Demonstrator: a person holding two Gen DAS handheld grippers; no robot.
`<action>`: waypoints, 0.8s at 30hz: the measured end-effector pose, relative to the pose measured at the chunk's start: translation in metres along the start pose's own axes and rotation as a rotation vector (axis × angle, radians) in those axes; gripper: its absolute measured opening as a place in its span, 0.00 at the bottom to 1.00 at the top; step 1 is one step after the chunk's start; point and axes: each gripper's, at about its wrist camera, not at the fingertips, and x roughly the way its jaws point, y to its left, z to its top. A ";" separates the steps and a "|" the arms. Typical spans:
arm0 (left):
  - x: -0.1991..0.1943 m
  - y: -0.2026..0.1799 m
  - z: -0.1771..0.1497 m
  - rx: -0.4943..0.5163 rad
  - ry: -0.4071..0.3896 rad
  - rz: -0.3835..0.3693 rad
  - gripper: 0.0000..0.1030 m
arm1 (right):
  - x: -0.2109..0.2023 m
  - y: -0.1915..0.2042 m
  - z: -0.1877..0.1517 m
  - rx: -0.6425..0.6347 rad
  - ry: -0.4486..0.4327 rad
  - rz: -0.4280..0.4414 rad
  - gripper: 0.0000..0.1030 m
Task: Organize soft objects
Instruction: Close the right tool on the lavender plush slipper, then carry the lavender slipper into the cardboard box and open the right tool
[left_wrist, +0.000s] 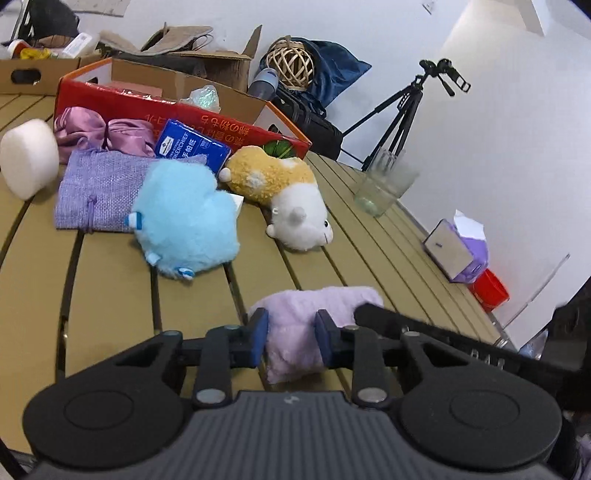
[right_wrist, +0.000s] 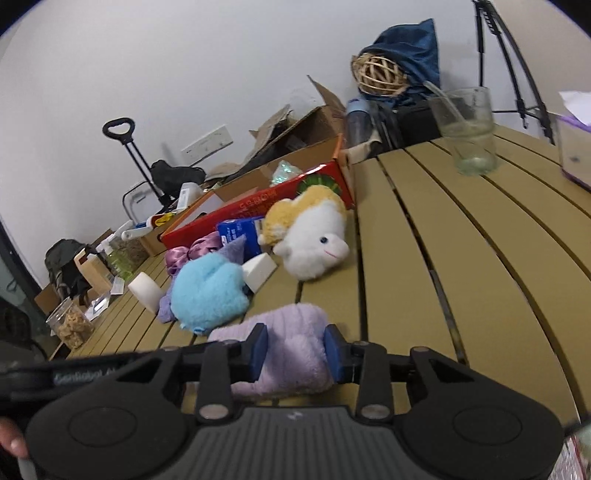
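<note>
While both grippers, left (left_wrist: 291, 338) & right (right_wrist: 295, 350), are pinching the lilac towel (left_wrist: 314, 325) on the near table (left_wrist: 369, 229), they're prob. mid-fold; next needs ends lifting together.

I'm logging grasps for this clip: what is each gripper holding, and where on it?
Both hold the lilac fluffy cloth: the left gripper pinches one end, the right gripper the other, on the slatted table.

Fluffy lilac cloth (left_wrist: 314, 325) (matt) lies on smooth slatted table (left_wrist: 110, 295).
</note>
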 end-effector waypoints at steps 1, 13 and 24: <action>-0.003 -0.001 -0.001 0.002 -0.003 -0.006 0.30 | -0.003 0.001 -0.002 -0.003 -0.003 -0.007 0.32; 0.000 -0.014 0.047 0.062 -0.043 -0.109 0.21 | -0.007 0.009 0.039 -0.032 -0.085 0.048 0.21; 0.116 0.004 0.275 0.206 -0.078 0.004 0.20 | 0.150 0.027 0.249 -0.151 -0.160 -0.047 0.21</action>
